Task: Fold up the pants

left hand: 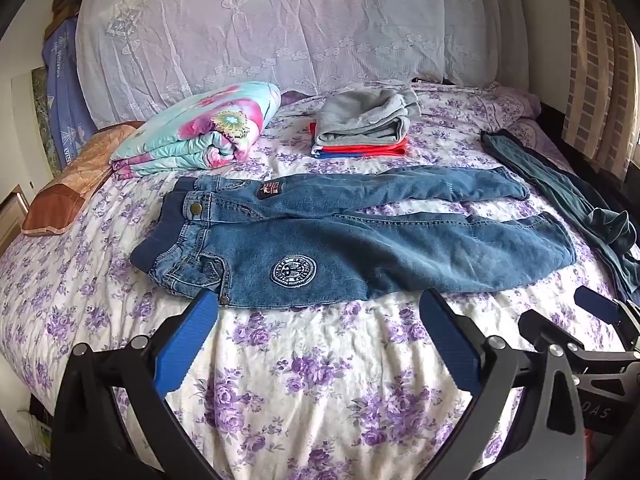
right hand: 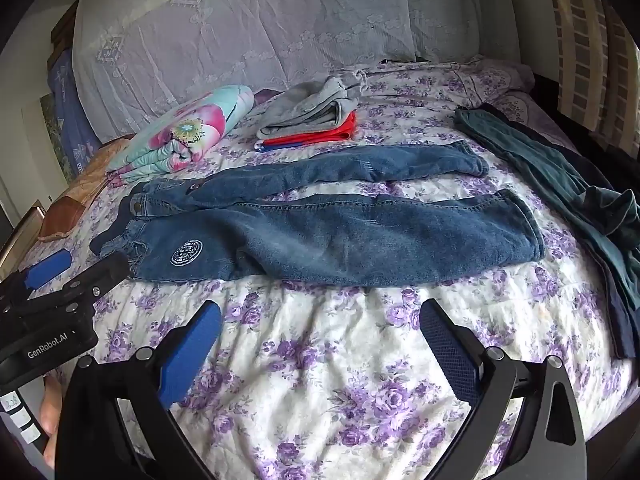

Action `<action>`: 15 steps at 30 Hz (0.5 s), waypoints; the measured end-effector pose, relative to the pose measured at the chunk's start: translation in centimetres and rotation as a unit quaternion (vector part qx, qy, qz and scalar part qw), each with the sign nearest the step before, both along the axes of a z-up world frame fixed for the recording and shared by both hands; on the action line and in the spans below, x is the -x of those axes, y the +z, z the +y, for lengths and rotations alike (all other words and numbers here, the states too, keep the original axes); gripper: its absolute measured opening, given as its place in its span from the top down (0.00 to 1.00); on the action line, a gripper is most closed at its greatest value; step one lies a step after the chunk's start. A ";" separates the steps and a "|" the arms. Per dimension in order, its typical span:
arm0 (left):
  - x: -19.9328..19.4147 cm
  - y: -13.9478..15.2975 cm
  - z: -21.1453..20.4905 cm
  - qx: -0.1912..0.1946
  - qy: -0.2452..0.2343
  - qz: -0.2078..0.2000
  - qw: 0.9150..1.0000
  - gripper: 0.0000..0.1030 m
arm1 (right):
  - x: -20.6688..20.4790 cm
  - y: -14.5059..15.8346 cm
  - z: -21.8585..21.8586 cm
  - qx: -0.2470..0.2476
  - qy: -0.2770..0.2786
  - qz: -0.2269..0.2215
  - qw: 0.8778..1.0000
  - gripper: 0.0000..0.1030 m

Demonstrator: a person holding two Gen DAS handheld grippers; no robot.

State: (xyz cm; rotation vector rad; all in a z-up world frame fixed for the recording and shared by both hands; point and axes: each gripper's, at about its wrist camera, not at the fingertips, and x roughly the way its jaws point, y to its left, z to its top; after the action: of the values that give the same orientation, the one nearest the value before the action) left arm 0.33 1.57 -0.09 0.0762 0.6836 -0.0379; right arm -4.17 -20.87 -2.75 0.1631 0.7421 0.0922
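A pair of blue jeans lies spread flat on the floral bed sheet, waistband to the left, both legs stretched right, a round white patch on the near leg. It also shows in the right wrist view. My left gripper is open and empty, just in front of the jeans' near edge by the waist. My right gripper is open and empty, hovering before the near leg's edge. The left gripper shows at the left in the right wrist view, and the right gripper's finger shows at the right in the left wrist view.
A folded stack of grey, red and blue clothes sits behind the jeans. A rolled floral quilt and a brown pillow lie at the back left. Dark green pants are heaped at the right. A lace-covered headboard stands behind.
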 end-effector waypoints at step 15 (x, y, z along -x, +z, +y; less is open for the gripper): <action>-0.1 0.1 0.2 0.000 0.002 0.000 1.000 0.05 | -0.2 -0.3 0.4 0.000 0.001 0.003 1.000 0.03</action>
State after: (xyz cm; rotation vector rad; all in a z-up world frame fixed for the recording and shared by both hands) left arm 0.40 1.77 -0.04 0.0758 0.6833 -0.0342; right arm -3.97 -20.44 -3.05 0.1628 0.7473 0.0932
